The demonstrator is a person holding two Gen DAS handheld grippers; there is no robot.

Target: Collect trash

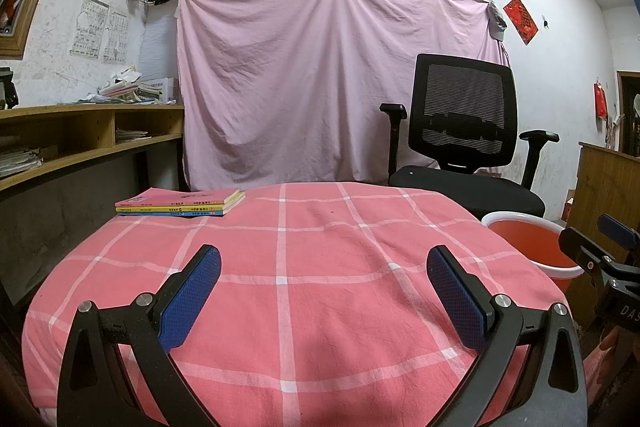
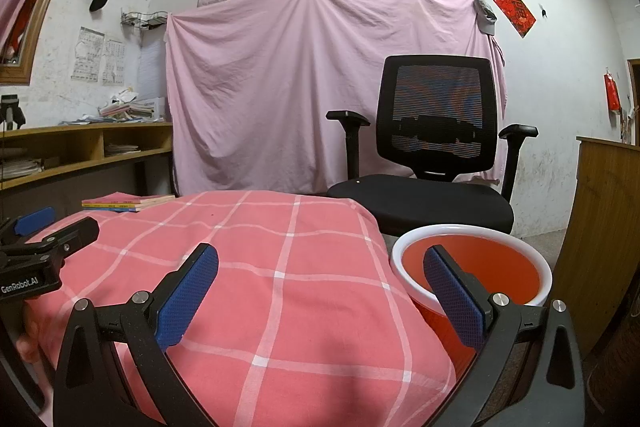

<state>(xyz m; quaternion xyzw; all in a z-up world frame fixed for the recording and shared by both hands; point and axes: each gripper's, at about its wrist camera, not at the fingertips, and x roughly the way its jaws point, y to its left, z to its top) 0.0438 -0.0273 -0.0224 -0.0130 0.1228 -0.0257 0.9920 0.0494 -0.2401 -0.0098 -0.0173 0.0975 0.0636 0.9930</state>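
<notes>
We find both grippers, left (image 1: 323,291) and right (image 2: 321,289), spread wide and empty above the worktop (image 1: 312,251). No trash shows; bin (image 2: 472,267) stands just beside the worktop. Risk: we mistake the books (image 1: 180,203) for trash.

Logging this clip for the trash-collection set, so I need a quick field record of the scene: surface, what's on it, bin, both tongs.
surface: table under pink checked cloth
on it: stack of books, far left corner
trash: none visible on the cloth
bin: orange bucket beside the table's right edge, nothing visible inside
left tongs: open, holding nothing
right tongs: open, holding nothing
behind: black chair
</notes>
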